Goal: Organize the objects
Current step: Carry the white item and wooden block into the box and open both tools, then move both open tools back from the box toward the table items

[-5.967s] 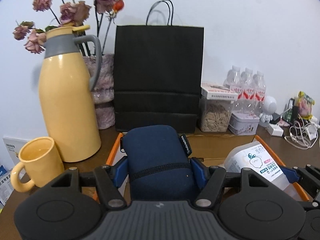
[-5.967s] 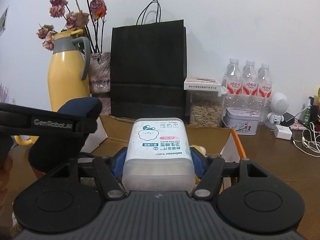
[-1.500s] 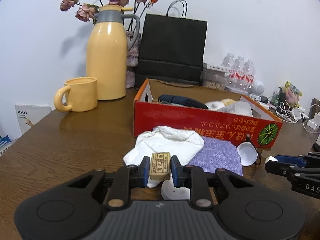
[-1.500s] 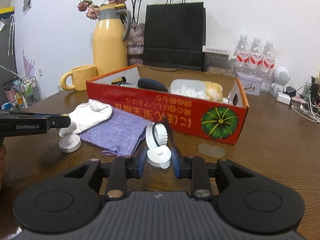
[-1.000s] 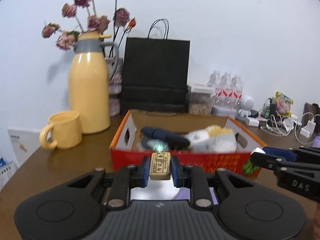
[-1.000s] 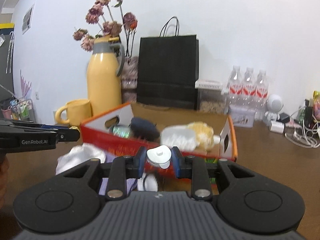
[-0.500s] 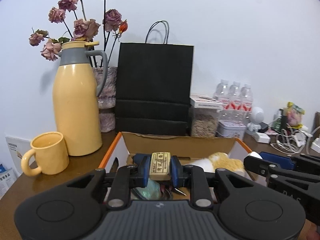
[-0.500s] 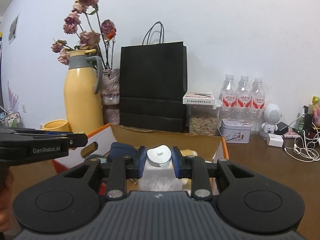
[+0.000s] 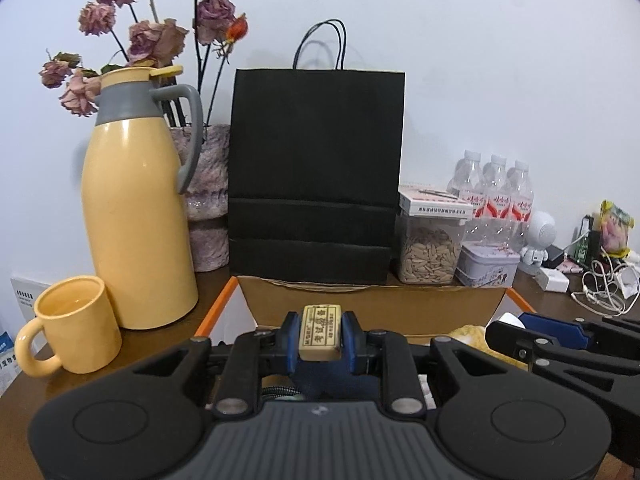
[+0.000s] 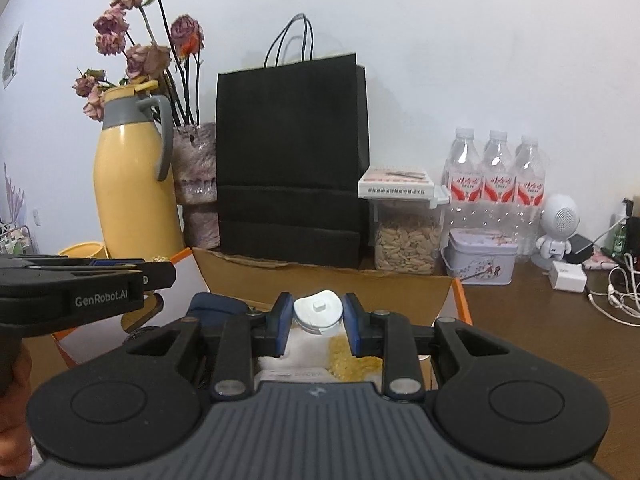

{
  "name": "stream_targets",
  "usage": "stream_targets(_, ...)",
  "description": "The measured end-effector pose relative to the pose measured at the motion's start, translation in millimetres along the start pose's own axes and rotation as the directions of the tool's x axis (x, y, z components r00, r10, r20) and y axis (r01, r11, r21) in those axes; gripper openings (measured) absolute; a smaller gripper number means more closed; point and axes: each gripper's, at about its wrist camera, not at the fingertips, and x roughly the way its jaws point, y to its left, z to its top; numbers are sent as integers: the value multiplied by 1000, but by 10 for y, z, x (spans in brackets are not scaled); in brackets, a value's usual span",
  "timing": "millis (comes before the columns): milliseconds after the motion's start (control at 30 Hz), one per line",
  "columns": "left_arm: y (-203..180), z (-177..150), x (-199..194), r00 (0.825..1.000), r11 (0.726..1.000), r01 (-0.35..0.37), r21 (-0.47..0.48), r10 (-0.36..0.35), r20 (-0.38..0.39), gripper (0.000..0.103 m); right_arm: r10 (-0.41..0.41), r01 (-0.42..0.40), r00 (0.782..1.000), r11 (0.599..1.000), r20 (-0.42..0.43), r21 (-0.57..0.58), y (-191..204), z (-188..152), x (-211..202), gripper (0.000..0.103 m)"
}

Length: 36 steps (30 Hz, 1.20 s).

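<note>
both claws now over box

Both cams sit low behind their own jaws, looking forward and slightly down across the cardboard box toward the back wall. Left wrist view is close in over the box's left end, yellow jug and mug big on its left. Right wrist view sits further right, nearer the water bottles. Shared: black paper bag dead centre, jug, dried flowers, seed jar, tin. Each cam catches the other tool: right gripper at the left view's right edge, left gripper at the right view's left edge.
</note>
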Motion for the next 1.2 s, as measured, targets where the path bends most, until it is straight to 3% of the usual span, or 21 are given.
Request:
stream_targets(333, 26, -17, 91, 1000, 1000, -22, 4, 22, -15, 22, 7, -7, 999, 1000, -44, 4, -29, -44, 92, 28)
stream_targets(400, 12, -20, 80, 999, 999, -37, 10, 37, -12, 25, 1, -1, 999, 1000, -48, 4, -33, -46, 85, 36)
stream_targets(433, 8, -21, 75, 999, 999, -50, 13, 50, -11, 40, -5, 5, 999, 1000, -48, 4, -39, -46, 78, 54)
stream_targets(467, 11, -17, 74, 998, 998, -63, 12, 63, -10, 63, -12, 13, 999, 1000, -46, 6, -46, -49, 66, 73)
stream_targets(500, 22, -10, 76, 997, 997, -75, 8, 75, -8, 87, -21, 22, 999, 1000, -41, 6, -58, -47, 53, 81)
stream_targets(567, 53, -3, 70, 995, 995, -102, -9, 102, 13, 103, -39, 39, 999, 999, -30, 6, -79, -34, 36, 96)
stream_targets(600, 64, -4, 63, 993, 993, -114, -17, 114, 23, 103, -44, 44, 999, 999, -29, 9, -89, -27, 31, 103)
stream_targets(1200, 84, -8, 51, 993, 993, -115, -29, 115, 8, 103, -51, 51, 999, 999, -19, 2, -84, -30, -8, 103)
